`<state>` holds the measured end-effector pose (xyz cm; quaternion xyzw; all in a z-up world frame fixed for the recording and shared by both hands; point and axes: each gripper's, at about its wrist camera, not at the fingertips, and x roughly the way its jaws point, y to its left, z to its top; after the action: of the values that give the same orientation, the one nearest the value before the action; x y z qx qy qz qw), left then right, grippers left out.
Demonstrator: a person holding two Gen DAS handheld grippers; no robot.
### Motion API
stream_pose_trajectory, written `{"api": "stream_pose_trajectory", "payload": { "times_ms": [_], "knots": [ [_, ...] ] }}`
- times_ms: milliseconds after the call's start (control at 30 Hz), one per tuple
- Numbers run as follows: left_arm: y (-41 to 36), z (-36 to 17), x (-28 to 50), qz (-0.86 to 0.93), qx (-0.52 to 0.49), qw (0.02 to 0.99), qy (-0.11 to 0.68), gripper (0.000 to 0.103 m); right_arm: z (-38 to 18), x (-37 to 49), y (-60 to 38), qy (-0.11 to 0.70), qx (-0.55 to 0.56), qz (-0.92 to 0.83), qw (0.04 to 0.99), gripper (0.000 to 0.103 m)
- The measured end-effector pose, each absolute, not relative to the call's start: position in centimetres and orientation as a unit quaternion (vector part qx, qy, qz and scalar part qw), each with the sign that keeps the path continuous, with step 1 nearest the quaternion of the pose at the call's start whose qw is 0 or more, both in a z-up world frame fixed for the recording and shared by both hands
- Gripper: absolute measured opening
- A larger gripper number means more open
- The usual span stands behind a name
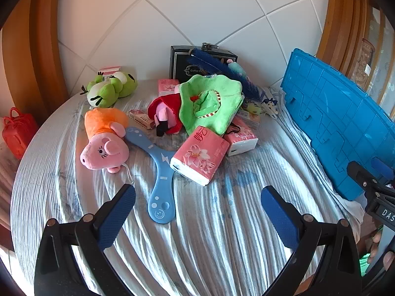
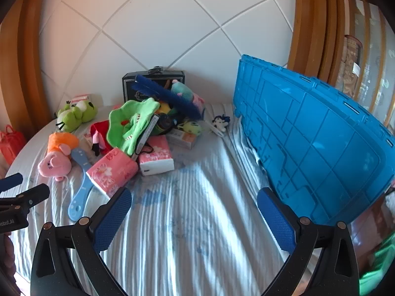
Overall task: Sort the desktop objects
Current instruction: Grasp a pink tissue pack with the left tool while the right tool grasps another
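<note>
Tongs: left tongs (image 1: 197, 209) and right tongs (image 2: 193, 212) agape, empty | step: take tissue pack (image 1: 199, 155) (frame centre) squarely across its short sides, then into crate (image 2: 313, 143).

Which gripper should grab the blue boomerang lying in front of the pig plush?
Left, probably. The blue boomerang lies almost between the open left gripper's fingers, while the open right gripper hovers over bare cloth by the blue crate.

Bare cloth (image 2: 197, 222) in front, toy pile (image 2: 138, 133) behind, blue crate (image 2: 321, 148) blocks rt side

Black grippers (image 1: 198, 212), seemingly ribbed blue pads (image 1: 118, 217).
</note>
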<state>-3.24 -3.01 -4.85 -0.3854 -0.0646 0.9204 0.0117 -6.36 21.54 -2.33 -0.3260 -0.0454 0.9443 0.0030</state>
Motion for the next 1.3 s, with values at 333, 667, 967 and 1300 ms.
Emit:
{"api": "stream_pose_trajectory", "payload": {
  "times_ms": [333, 667, 967, 1300],
  "knots": [
    [-5.3, -7.8, -6.6, 0.908, -0.413, -0.004, -0.077, 0.103, -4.3, -10.5, 21.9, -0.034, -0.365, 0.930, -0.003, 0.103],
    [-7.2, -12.0, -13.2, 0.880, -0.469, -0.010, -0.076, 0.103, -8.1, -17.9, 20.8, -0.029, -0.431, 0.901, -0.034, 0.103],
    [-0.5, -15.4, -20.6, 0.863, -0.502, 0.042, 0.034, 0.103, -11.6, -24.9, 20.9, -0.024, -0.477, 0.877, -0.046, 0.103],
    [-1.5, -18.6, -24.7, 0.844, -0.535, 0.037, -0.005, 0.098, -16.2, -32.3, 17.0, -0.030, -0.534, 0.838, -0.110, 0.103]
  ]
}}
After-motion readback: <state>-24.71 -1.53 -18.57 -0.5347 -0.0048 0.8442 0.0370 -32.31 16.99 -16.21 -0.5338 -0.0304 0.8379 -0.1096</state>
